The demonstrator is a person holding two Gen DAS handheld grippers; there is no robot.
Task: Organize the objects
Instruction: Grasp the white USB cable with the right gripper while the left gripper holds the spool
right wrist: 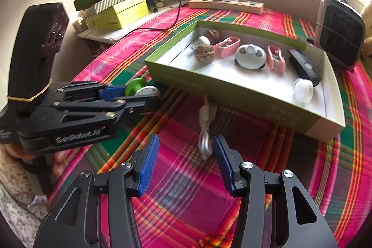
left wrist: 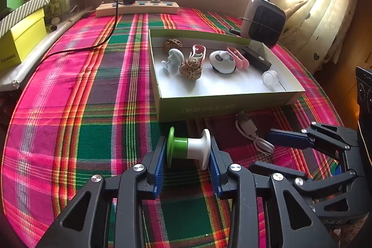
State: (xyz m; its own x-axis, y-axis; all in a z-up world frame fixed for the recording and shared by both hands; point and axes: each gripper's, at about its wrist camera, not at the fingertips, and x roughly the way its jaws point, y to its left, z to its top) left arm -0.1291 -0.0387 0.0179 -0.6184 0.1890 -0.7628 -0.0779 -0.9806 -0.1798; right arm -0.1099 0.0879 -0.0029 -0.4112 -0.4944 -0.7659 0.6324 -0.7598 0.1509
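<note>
My left tongs [left wrist: 187,151] are closed partway on a green and white spool-shaped thing [left wrist: 188,148], one blue pad pressed on its green end and the other on its white end, low over the plaid cloth of the worktop [left wrist: 81,85] and just in front of the green tray box [left wrist: 209,106]. My right tongs [right wrist: 186,162] are wide open and hold nothing; the coiled white USB cable [right wrist: 205,129] lies on the cloth with its end between the two blue pads [right wrist: 148,166], but I cannot tell if a pad touches it. Inside the box I see two walnuts, two pink clips, a small panda-shaped gadget [right wrist: 250,57], a black remote [right wrist: 302,64], a clear round jar [right wrist: 303,90] and a white mushroom-shaped thing [left wrist: 173,59]. The right view shows the left tongs from the side, with a yellow rubber band [right wrist: 30,97] on the handle and a bit of the hand behind. The left view shows the right tongs at its edge, next to the cable. Both views show the power strip [left wrist: 137,8] and a small fan [left wrist: 264,22] beyond the box.
</note>
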